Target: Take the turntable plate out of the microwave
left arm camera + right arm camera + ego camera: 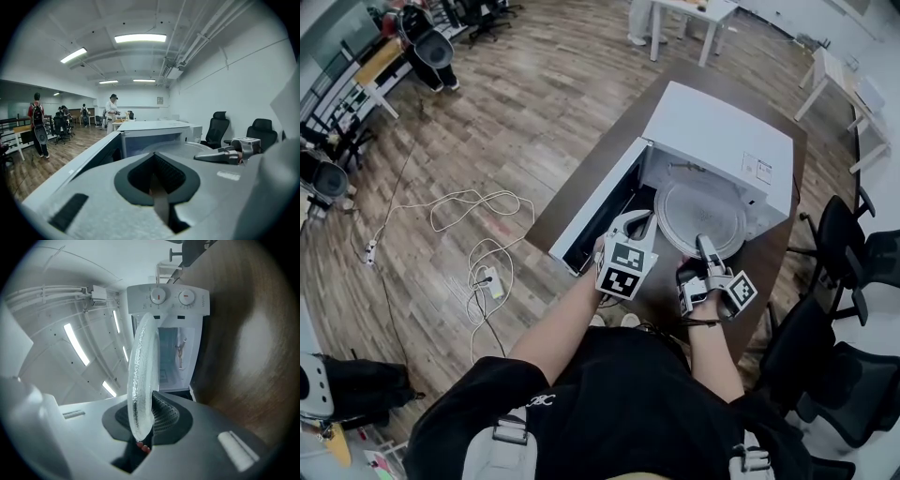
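Observation:
The white microwave [717,141] stands on a dark table, its door [595,211] swung open to the left. The round glass turntable plate [703,220] lies level in front of the cavity mouth. My right gripper [705,246] is shut on its near rim. In the right gripper view the plate [143,376] runs edge-on between the ribbed pads [164,416], with the microwave [180,333] behind it. My left gripper [639,225] sits between the door and the plate, shut and holding nothing. In the left gripper view its pads [168,176] meet.
Black office chairs [834,234] crowd the table's right side. Cables and a power strip [478,216] lie on the wood floor at left. White tables [694,14] stand beyond the microwave. People stand far off [111,110] in the room.

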